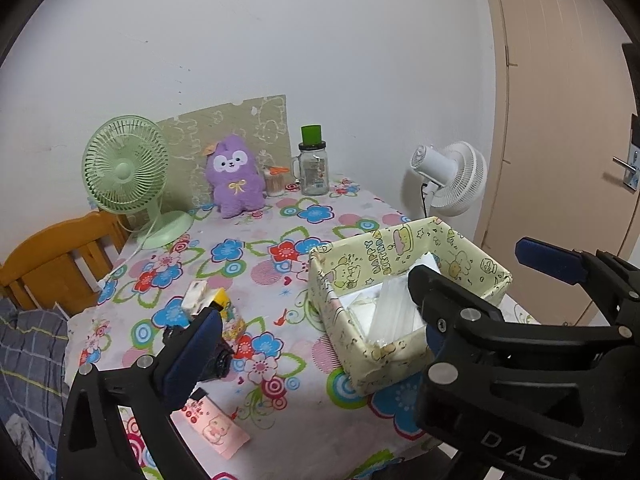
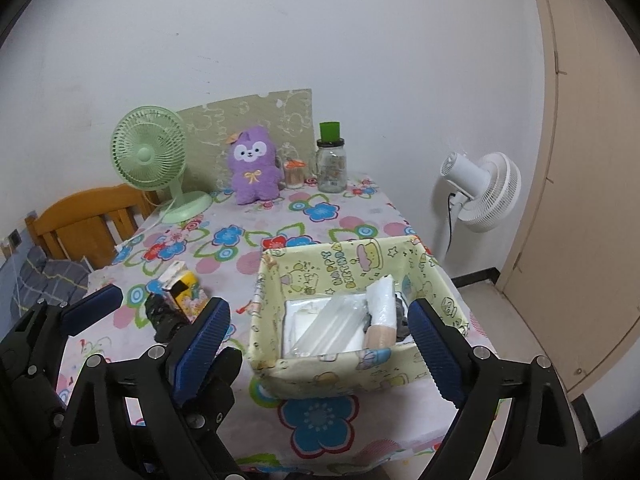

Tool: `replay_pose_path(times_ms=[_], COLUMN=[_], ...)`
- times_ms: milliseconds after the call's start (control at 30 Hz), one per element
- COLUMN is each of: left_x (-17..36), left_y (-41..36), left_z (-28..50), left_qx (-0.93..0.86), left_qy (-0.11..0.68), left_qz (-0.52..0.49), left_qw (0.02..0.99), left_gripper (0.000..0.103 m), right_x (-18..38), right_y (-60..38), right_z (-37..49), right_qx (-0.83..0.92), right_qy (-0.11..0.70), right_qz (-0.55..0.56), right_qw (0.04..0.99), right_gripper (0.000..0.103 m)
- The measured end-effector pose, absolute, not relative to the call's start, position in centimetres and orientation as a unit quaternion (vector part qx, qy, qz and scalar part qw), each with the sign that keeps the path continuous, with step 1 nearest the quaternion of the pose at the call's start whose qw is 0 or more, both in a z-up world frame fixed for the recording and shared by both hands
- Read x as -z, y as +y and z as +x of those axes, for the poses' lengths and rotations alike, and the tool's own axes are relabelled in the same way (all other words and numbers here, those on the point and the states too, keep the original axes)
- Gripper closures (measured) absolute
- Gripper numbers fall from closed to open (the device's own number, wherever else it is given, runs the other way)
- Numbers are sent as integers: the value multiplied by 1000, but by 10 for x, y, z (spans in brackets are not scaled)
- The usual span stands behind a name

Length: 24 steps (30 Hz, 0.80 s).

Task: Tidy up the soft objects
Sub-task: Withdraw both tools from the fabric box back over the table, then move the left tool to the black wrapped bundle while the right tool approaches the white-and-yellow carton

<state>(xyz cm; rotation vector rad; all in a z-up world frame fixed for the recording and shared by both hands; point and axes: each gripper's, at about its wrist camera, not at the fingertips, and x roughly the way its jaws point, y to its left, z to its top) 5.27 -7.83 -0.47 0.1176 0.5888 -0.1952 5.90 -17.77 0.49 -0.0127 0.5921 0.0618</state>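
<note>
A yellow paper-covered box (image 2: 320,372) (image 1: 340,280) stands on the near right of the flowered table and holds white packs, a clear bag and a rolled item (image 2: 382,312). My right gripper (image 2: 316,340) is open and empty, its jaws spread in front of the box. My left gripper (image 1: 316,320) is open and empty, left of the box; it also shows in the right wrist view (image 2: 156,312). A yellow tissue pack (image 2: 182,288) (image 1: 212,304) and a dark crumpled item (image 2: 164,316) lie left of the box. A pink packet (image 1: 216,424) lies near the front edge. A purple plush (image 2: 252,166) (image 1: 236,178) sits at the back.
A green desk fan (image 2: 150,156) stands back left and a glass jar with a green lid (image 2: 331,164) stands beside a small toothpick jar (image 2: 294,174). A white fan (image 2: 484,192) stands on the floor at right. A wooden chair (image 2: 80,224) is left, a door (image 2: 592,200) right.
</note>
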Motion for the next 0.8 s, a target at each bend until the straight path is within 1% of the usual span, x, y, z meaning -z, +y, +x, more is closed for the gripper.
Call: replay_pose_path(times_ms=[133,400,500,800], left_x=[4,6,8,16], left_y=[-71,-57,-52,-37], left_z=[47,37,36,37], left_qx=[94,83,79,71], left_qy=[288,287,288,296], left_qz=[54,51,50,46], left_qw=[951,953,953,951], left_gripper=[0,0,0,0], right_x=[-4,-3,-1,7], right_y=[-171,-156,-152,-136], right_z=[53,46,44,45], right_qx=[-33,-41,-44,-41], right_qy=[287,284,283,290], right_qz=[-5,-12,-12,-22], right_qw=[957,958,958,956], right_gripper=[6,5,1,0])
